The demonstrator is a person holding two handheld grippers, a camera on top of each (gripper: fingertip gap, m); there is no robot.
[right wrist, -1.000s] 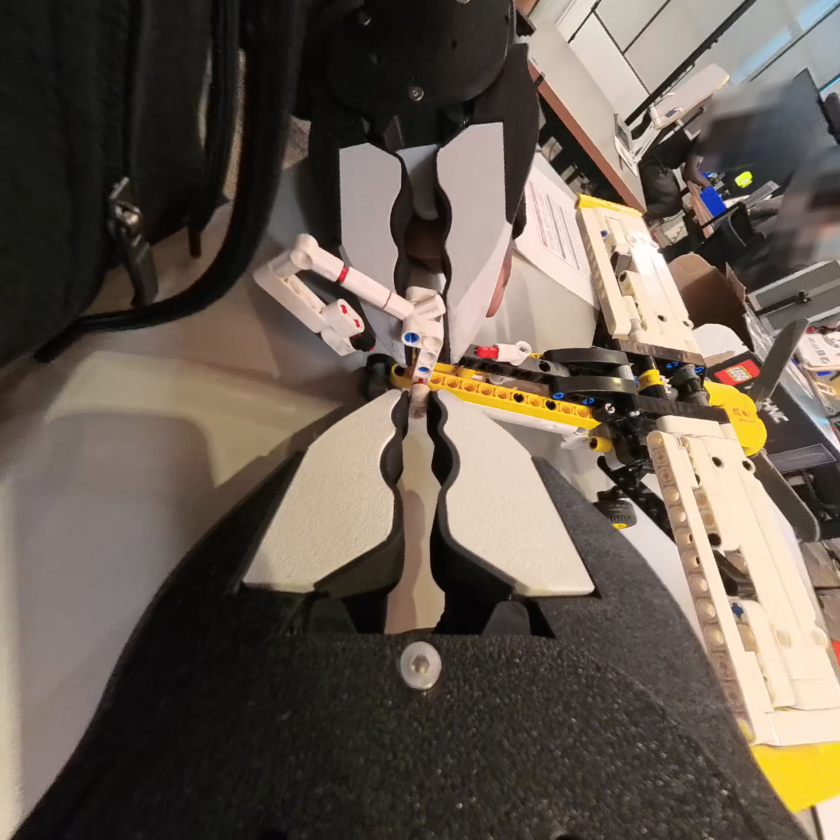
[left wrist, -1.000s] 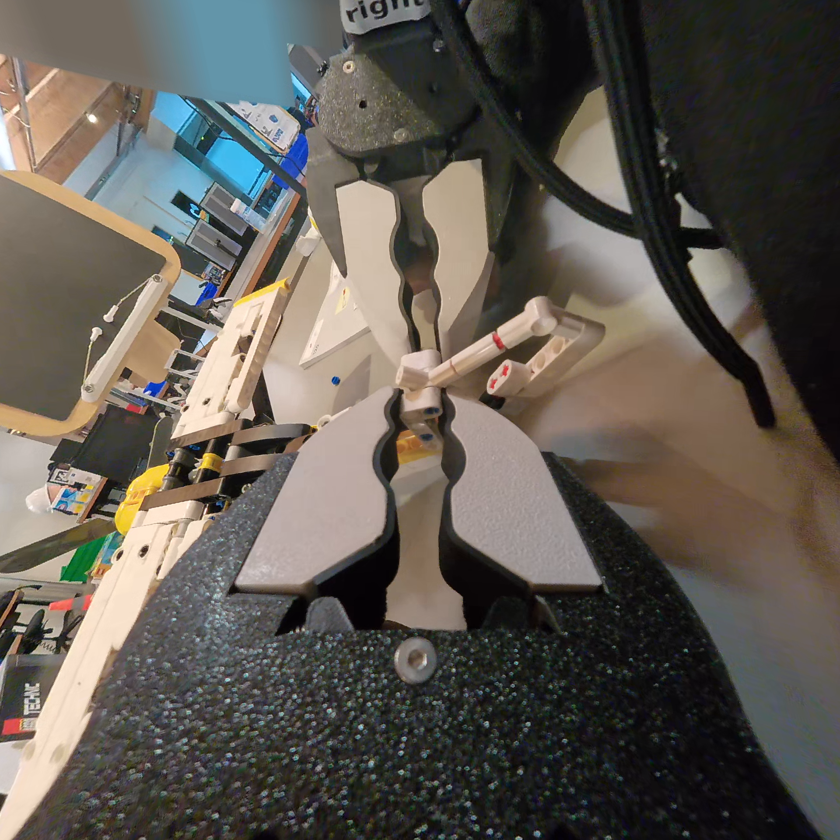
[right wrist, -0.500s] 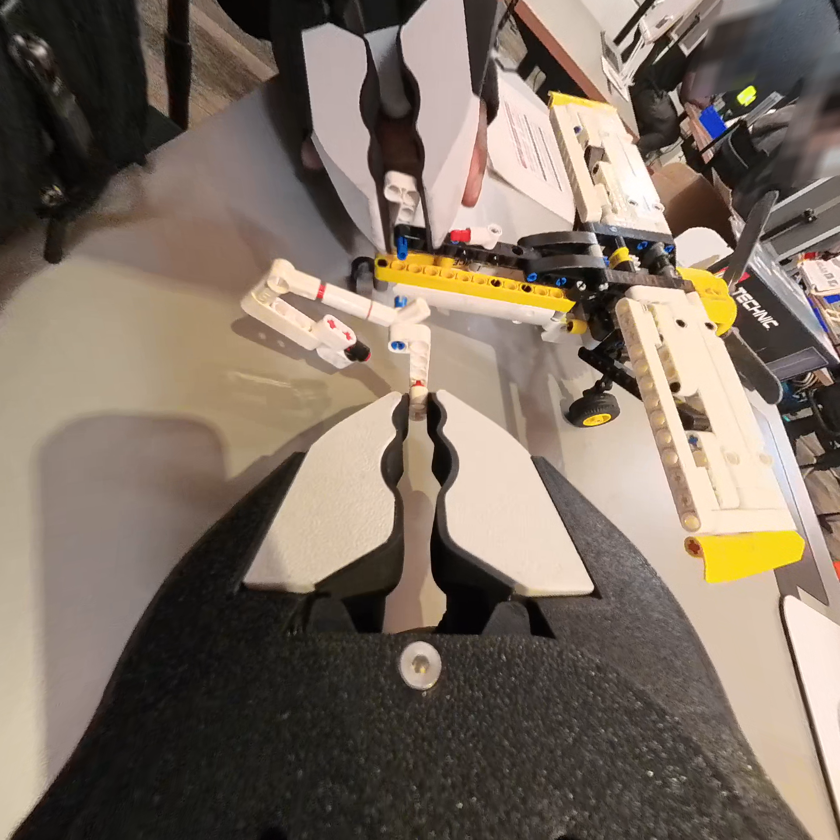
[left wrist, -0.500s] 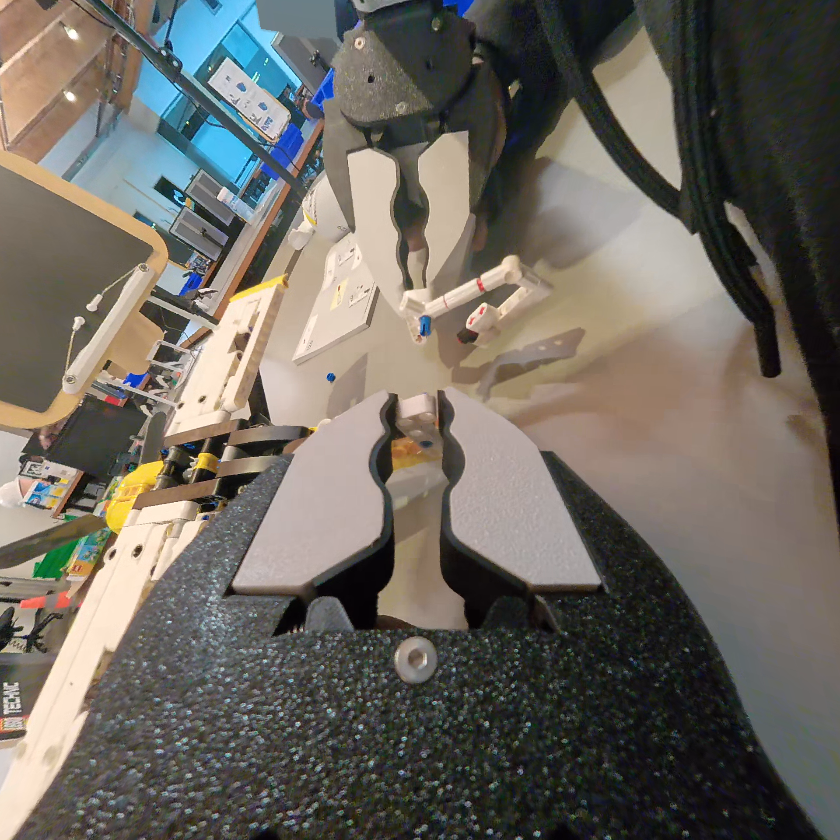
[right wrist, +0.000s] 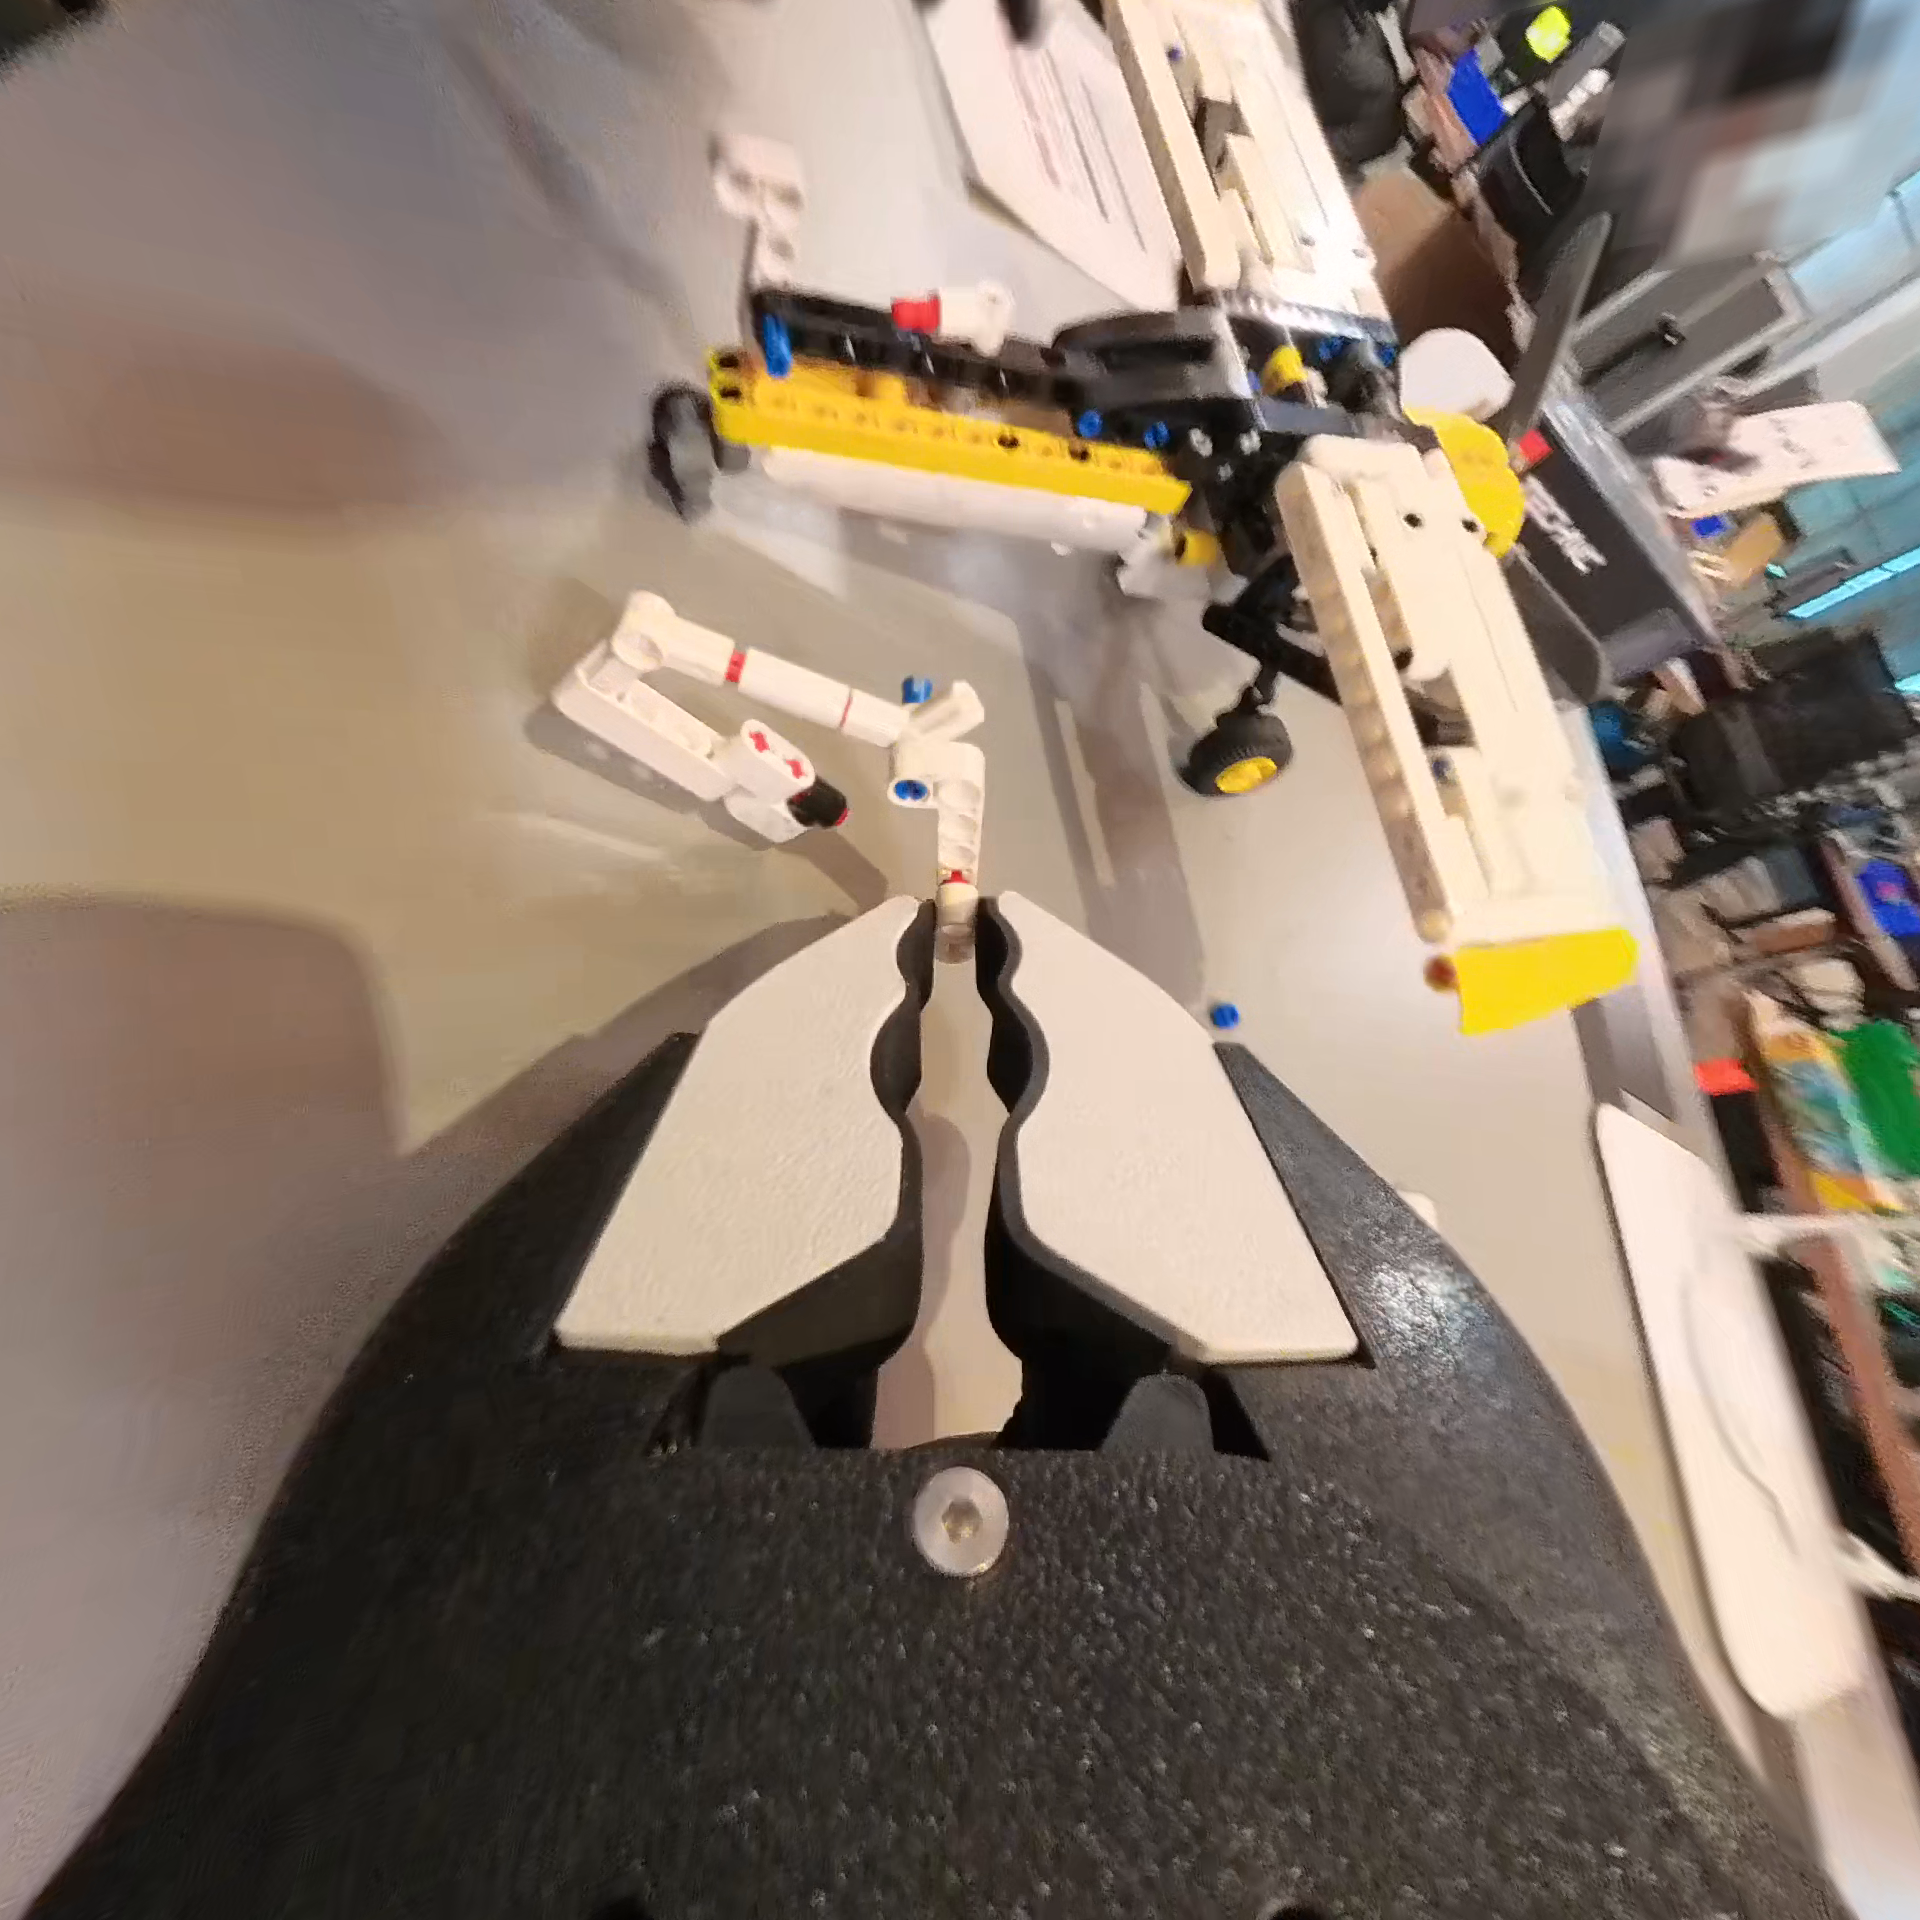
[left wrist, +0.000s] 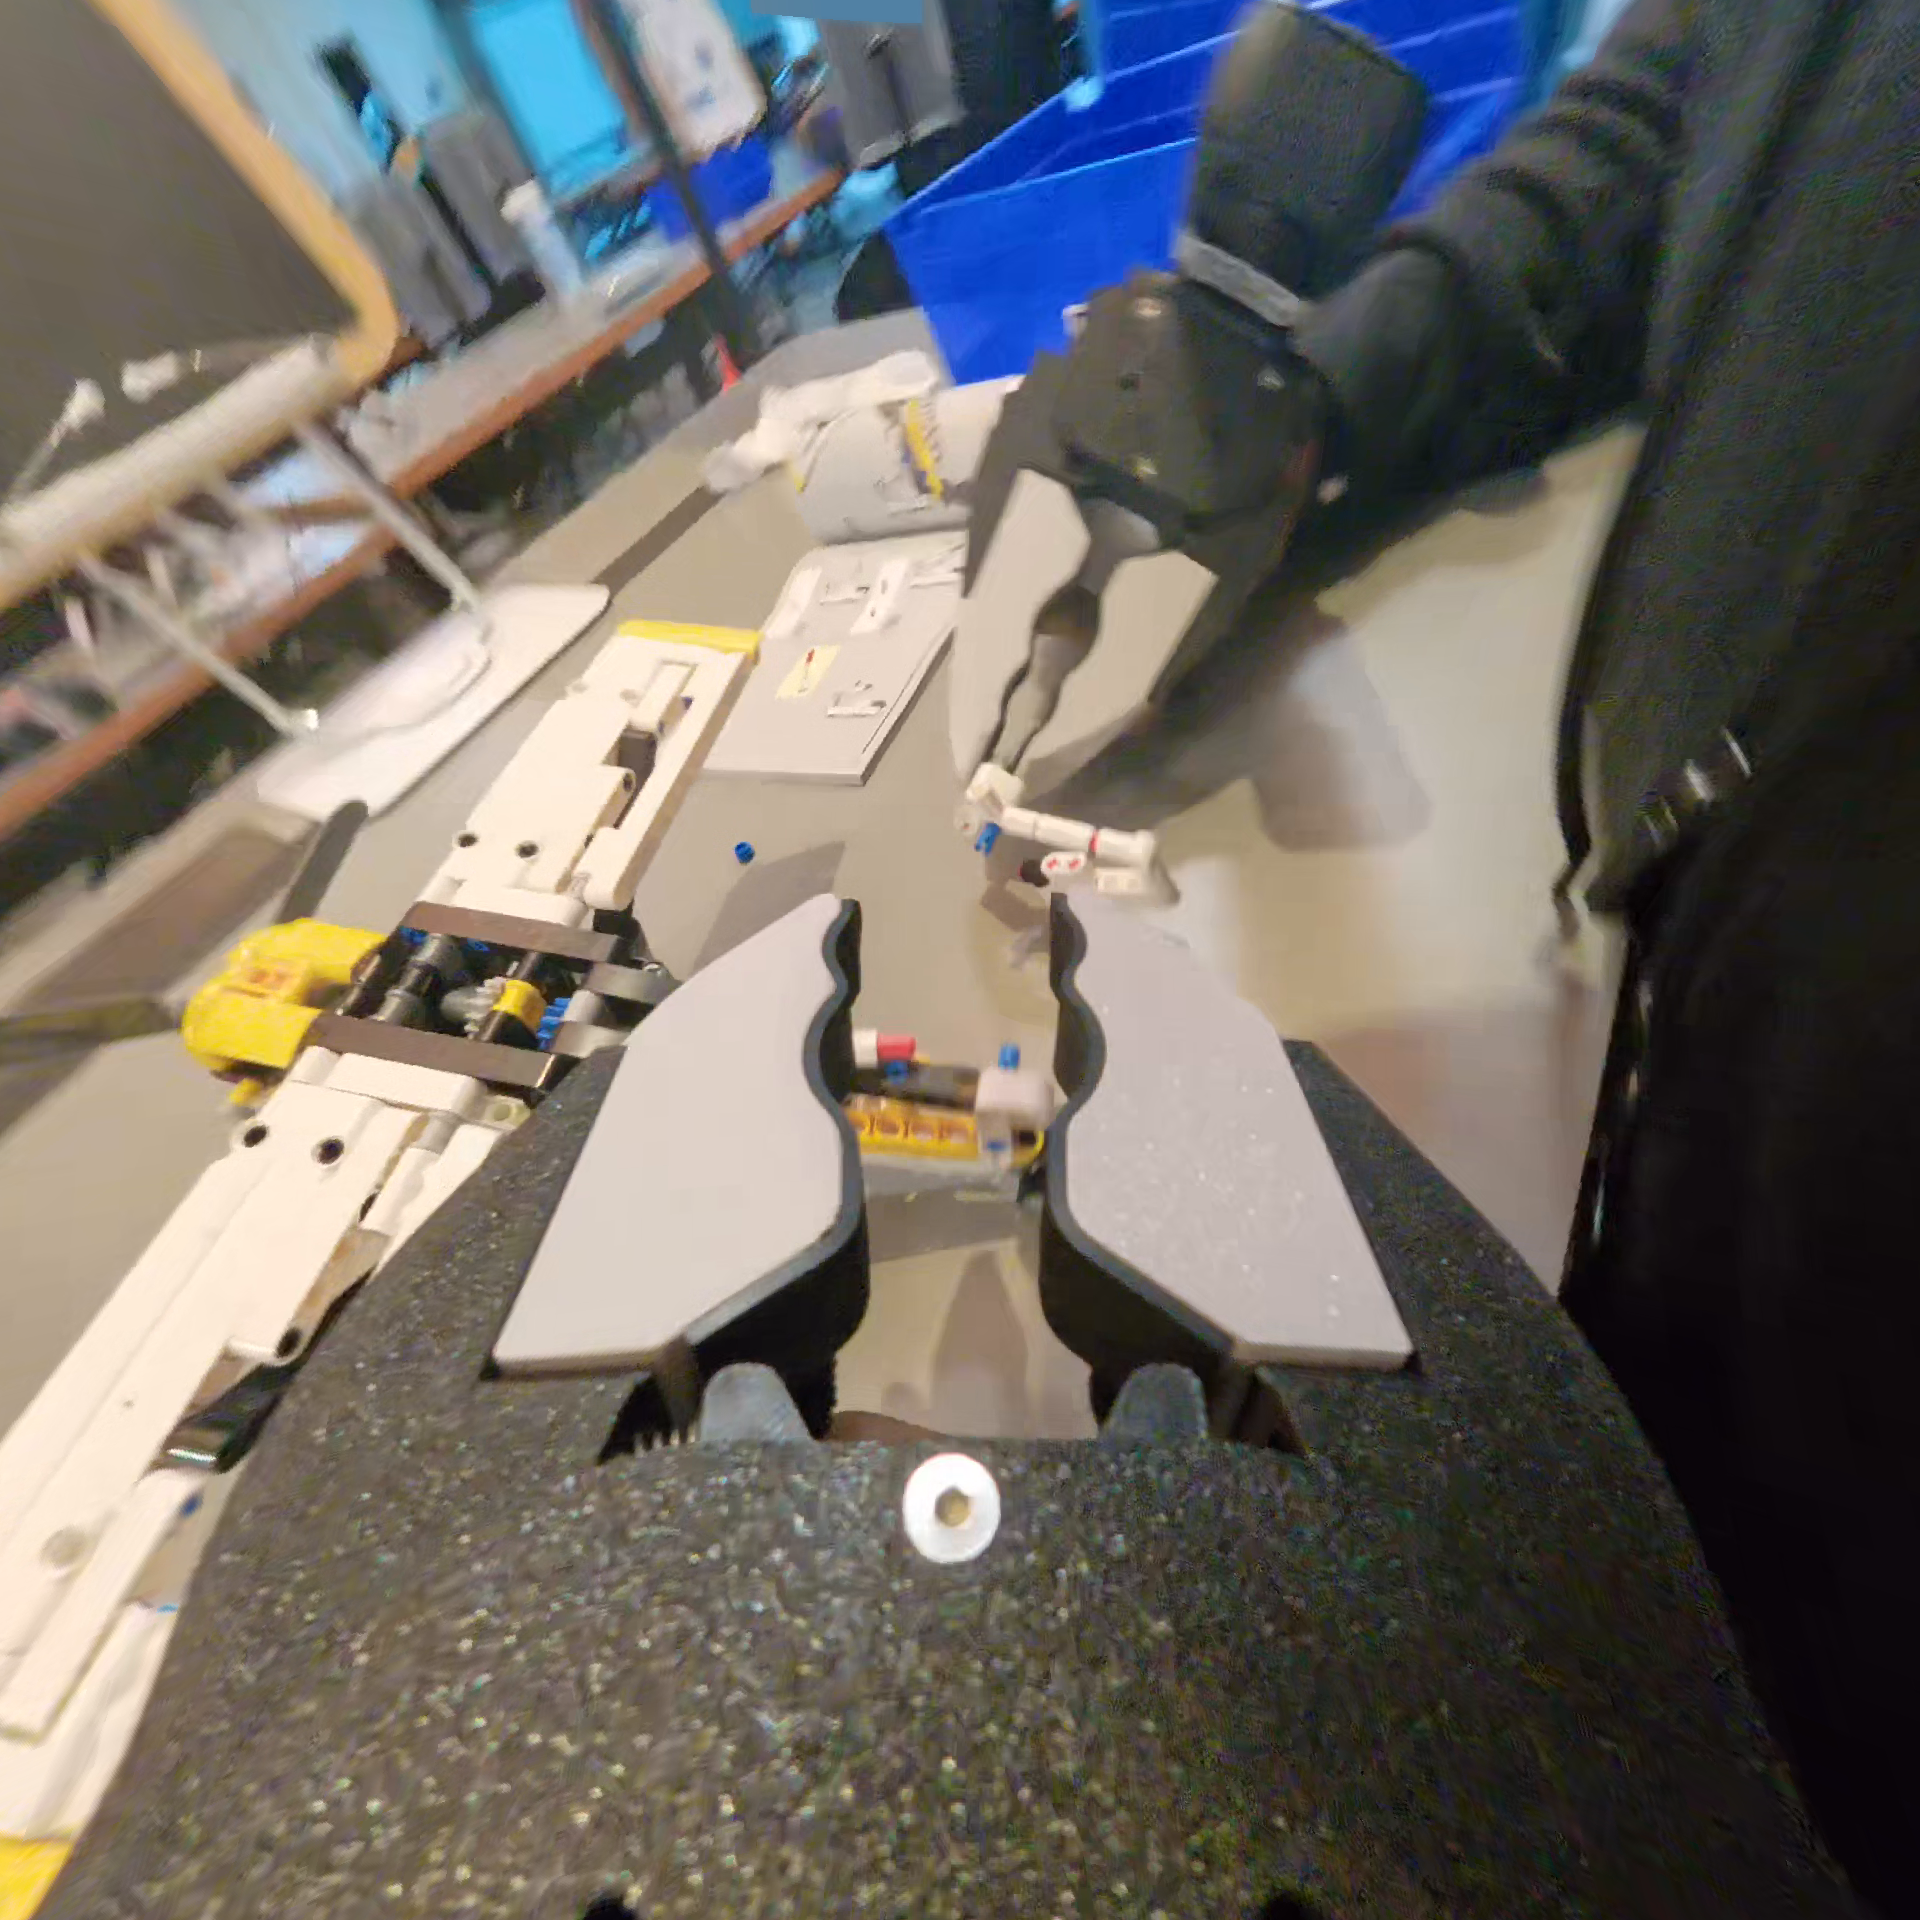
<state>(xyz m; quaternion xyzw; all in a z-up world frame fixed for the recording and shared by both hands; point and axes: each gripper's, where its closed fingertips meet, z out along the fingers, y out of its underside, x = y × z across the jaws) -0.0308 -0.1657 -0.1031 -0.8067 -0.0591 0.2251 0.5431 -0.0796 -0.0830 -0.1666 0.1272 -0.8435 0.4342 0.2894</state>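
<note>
A small white jointed toy-brick piece [right wrist: 790, 727] is pinched at its near end between the fingers of the right gripper [right wrist: 954, 925], which are nearly closed and pressed on a short peg at its tip. From the fingertips a short white beam runs away from the camera to a joint with blue pins; there the piece bends and its long arm stretches left across the surface [right wrist: 312, 520], folding back at the far end into a block with red crosses and a black stub. Its long axis thus lies roughly across the right wrist view, tilted up to the left. Whether it rests on the surface or hangs just above it cannot be told.

Bare surface lies to the left of the piece and near the camera. To the right, well apart, a larger toy aircraft [right wrist: 1143, 436] of white, yellow and black bricks is seen, its yellow body lying crosswise and one white wing with a yellow tip [right wrist: 1538, 987] reaching toward the camera. A loose blue pin [right wrist: 1224, 1013] lies between wing and gripper. A sheet of paper [right wrist: 1049, 145] lies beyond the aircraft.

The left gripper [left wrist: 951, 914] is held with its fingers wide apart and nothing gripped; the aircraft's yellow body [left wrist: 914, 1127] is seen between them without being touched.
</note>
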